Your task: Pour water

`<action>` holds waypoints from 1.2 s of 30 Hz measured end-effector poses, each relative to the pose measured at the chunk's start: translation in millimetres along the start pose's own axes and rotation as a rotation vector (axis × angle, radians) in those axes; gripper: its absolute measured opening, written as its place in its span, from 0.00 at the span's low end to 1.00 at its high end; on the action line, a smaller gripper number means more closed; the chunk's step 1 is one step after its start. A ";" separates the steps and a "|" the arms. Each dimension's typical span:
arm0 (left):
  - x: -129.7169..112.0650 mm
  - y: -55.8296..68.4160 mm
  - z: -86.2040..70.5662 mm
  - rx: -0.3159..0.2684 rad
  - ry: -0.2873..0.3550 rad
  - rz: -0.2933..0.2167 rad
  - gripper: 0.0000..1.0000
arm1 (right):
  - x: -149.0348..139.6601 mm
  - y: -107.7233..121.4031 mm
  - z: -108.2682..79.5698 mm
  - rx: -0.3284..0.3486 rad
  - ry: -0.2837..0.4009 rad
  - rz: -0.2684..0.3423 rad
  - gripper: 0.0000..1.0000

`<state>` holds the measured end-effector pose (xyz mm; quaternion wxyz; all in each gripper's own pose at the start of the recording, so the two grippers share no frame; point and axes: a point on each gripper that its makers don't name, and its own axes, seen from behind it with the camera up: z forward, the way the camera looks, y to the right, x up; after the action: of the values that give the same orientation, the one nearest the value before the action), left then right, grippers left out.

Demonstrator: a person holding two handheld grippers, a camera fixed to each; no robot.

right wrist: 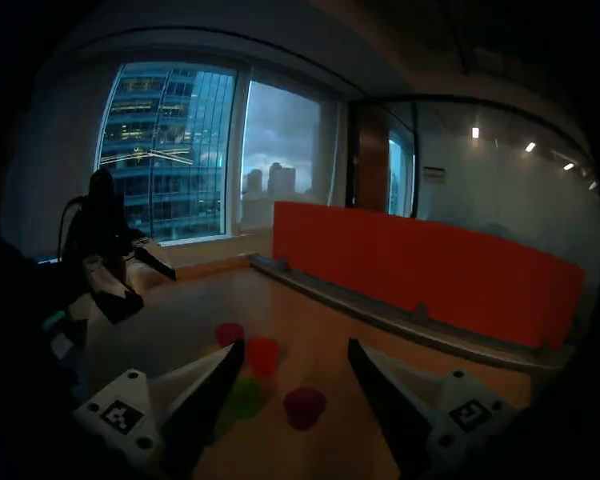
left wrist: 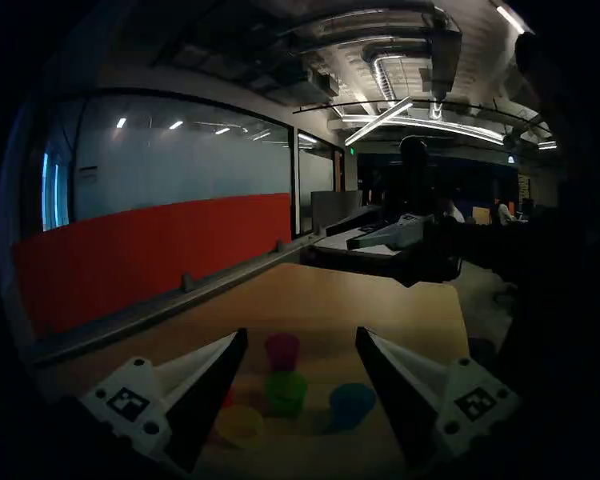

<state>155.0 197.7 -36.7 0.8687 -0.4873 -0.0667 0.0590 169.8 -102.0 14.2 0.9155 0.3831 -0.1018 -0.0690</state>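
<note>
In the left gripper view my left gripper [left wrist: 298, 336] is open and empty, raised above a cluster of small cups on the wooden table [left wrist: 396, 312]: a magenta cup [left wrist: 282, 350], a green cup [left wrist: 286, 392], a blue cup [left wrist: 352, 404] and a yellow cup [left wrist: 240, 424]. Farther off, my right gripper [left wrist: 392, 240] hangs above the table's far end. In the right gripper view my right gripper [right wrist: 294, 346] is open and empty over the same cluster: a red cup [right wrist: 262, 354], a green cup [right wrist: 244, 398] and two magenta cups [right wrist: 305, 406] [right wrist: 230, 332]. The left gripper [right wrist: 128, 276] shows at the far left.
A red partition [left wrist: 156, 248] with a grey rail runs along one side of the table, also seen as the red partition [right wrist: 428, 264]. Big windows [right wrist: 172, 152] stand behind. The room is dim. Bare tabletop [right wrist: 316, 320] lies around the cups.
</note>
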 end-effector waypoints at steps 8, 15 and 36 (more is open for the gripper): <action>-5.1 5.7 6.2 -0.035 -0.005 0.010 1.00 | -3.3 -3.1 8.9 0.037 -0.013 -0.023 1.00; -10.9 10.9 10.8 -0.068 -0.015 0.013 1.00 | -5.7 -4.7 16.4 0.067 -0.025 -0.043 1.00; -67.9 46.4 36.4 -0.169 -0.133 0.058 1.00 | -28.5 3.8 37.3 0.078 -0.095 -0.064 1.00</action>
<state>80.1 240.9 -61.6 0.8161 -0.5555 -0.1148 0.1105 133.4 -119.2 38.7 0.8912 0.4181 -0.1352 -0.1124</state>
